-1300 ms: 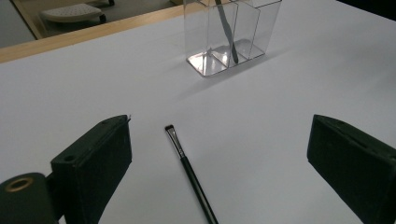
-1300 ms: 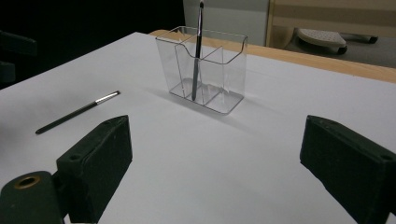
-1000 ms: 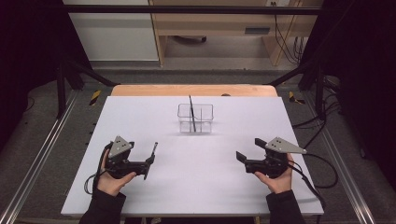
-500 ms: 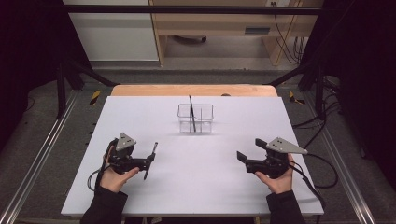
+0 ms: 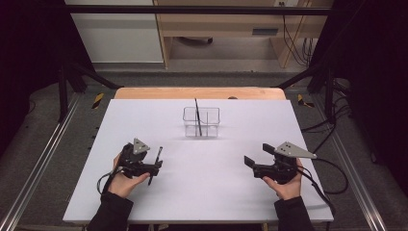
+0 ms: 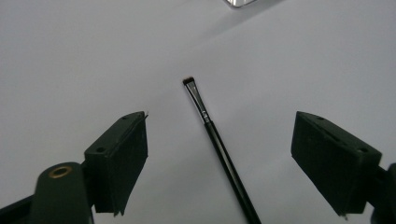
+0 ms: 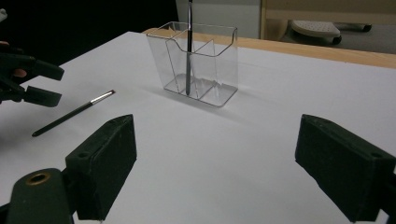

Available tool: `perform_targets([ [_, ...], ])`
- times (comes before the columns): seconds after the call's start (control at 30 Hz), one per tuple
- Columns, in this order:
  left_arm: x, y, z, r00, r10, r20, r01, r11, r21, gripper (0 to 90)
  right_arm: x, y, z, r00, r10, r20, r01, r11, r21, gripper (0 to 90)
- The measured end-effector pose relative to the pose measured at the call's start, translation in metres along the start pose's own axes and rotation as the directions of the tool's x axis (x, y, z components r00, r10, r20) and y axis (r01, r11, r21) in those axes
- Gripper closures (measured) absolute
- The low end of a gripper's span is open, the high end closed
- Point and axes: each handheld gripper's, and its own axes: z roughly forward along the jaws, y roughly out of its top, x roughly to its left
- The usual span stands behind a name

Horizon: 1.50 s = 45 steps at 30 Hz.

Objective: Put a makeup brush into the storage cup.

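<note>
A thin black brush [image 6: 219, 144] with a silver ferrule lies flat on the white table [image 5: 207, 192], also seen as the brush [image 5: 158, 153] and the brush [image 7: 74, 114]. My left gripper [image 6: 219, 123] is low over it, jaws on either side of the handle and clear of it. They have just been closing, and the left gripper [image 5: 154, 168] stays open. My right gripper [image 5: 259, 155] rests open at the table's right with nothing between its jaws. A clear divided holder [image 5: 201, 121] stands mid-table with a second brush [image 5: 197, 115] upright in it.
The holder [image 7: 196, 60] is ahead of the right gripper [image 7: 215, 130], with bare white table between them. The table's wooden far edge [image 5: 199, 93] lies beyond the holder. Metal frame rails run along both sides, and cables trail at the right.
My left gripper has sunk and edged right, down around the lying brush, and its jaws have narrowed a little. The right gripper, holder and brushes have stayed put.
</note>
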Motion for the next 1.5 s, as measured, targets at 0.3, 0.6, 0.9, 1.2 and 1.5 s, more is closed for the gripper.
perform_targets([
  [0.3,0.0,-0.006,0.011,0.9998,-0.018,-0.001,0.018,0.9979,0.062,29.8,-0.001,0.001,-0.003,0.9999,0.01,-0.004,-0.01,0.9999,-0.013,13.7],
  [0.6,0.003,-0.009,0.017,0.9992,-0.037,0.013,0.035,0.9924,0.118,40.8,-0.001,0.001,-0.003,0.9999,0.011,-0.01,-0.011,0.9999,-0.011,13.8],
  [0.9,0.002,-0.01,0.02,0.9983,-0.047,0.033,0.042,0.9871,0.155,51.3,0.0,0.001,-0.002,0.9999,0.01,-0.012,-0.01,0.9999,-0.005,13.8],
  [1.2,-0.001,-0.01,0.022,0.9975,-0.054,0.046,0.046,0.9848,0.168,61.6,0.001,0.002,-0.003,0.9999,0.009,-0.012,-0.009,0.9999,-0.007,13.8],
  [1.5,-0.001,-0.01,0.021,0.9967,-0.06,0.055,0.05,0.9832,0.176,70.9,0.001,0.001,-0.002,0.9998,0.011,-0.014,-0.011,0.9999,-0.002,13.8],
])
